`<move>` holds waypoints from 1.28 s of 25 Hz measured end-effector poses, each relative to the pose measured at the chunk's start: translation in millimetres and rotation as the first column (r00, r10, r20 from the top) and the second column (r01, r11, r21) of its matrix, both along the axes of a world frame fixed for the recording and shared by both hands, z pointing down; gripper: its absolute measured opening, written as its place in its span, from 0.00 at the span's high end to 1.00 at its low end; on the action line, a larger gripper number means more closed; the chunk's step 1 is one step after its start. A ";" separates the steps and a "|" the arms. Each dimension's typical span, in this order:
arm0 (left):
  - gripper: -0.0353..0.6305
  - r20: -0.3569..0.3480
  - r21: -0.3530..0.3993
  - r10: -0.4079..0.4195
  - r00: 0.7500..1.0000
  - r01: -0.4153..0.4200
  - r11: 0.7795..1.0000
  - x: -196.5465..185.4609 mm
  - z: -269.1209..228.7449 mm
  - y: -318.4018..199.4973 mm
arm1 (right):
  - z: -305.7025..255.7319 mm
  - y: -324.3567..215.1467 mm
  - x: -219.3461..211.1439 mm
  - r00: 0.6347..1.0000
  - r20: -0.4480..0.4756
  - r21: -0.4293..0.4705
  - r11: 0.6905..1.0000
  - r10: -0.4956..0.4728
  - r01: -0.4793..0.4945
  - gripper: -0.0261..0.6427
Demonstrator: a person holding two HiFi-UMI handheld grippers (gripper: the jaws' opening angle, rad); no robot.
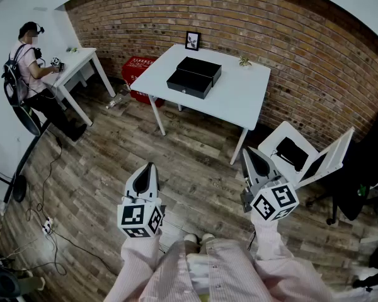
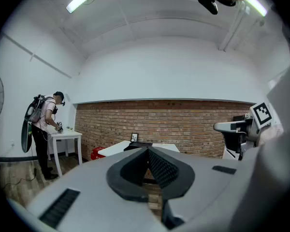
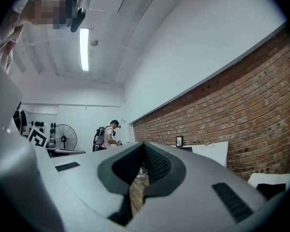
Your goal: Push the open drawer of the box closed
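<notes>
Grey left gripper [image 1: 150, 167]: jaws pressed together, nothing between them; lower middle of the head view.
Matching right gripper [image 1: 251, 157]: jaws closed too, and empty; lower right of centre.
Black box [image 1: 200, 68]: on the white table [image 1: 242, 102] at upper centre, well apart from both grippers.
Open drawer [image 1: 188, 84]: pulled out toward the lower left of the frame.
Step in hand: the approach, I'd judge; nothing is touched yet.
Doing it well: use one shut claw as a blunt pusher, meet the drawer front at its middle and press straight along the slide; an off-centre push could skew it.
Risk: the box may skid on the table, so the other gripper could brace its far side.
Beyond: brick wall [image 1: 302, 55] behind; a person [image 1: 28, 61] at a second table [image 1: 82, 58], upper left.
</notes>
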State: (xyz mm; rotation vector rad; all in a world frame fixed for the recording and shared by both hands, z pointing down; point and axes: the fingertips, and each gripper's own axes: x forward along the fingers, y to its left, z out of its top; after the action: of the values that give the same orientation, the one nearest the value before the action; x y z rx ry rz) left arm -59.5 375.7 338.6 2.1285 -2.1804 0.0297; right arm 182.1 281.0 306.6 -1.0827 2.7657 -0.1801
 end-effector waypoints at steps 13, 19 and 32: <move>0.95 -0.049 -0.015 0.048 0.998 -0.049 0.999 29.3 7.6 -4.0 | 7.1 3.0 7.5 0.999 -0.026 0.020 0.999 -0.041 0.042 0.96; 0.95 -0.062 -0.013 0.009 0.998 -0.010 1.000 36.5 11.3 -2.9 | 15.7 4.0 19.8 0.998 -0.028 -0.001 0.999 -0.049 0.049 0.96; 0.76 -0.074 -0.025 -0.020 0.997 0.018 1.000 40.2 17.0 -9.1 | 33.5 -4.3 25.7 0.997 -0.031 -0.046 0.996 -0.072 0.070 0.96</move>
State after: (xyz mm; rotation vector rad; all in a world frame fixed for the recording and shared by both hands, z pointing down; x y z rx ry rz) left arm -19.3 366.5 355.6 2.0615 -2.1477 -0.0230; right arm 207.8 276.8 340.1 -1.0072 2.8443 -0.2374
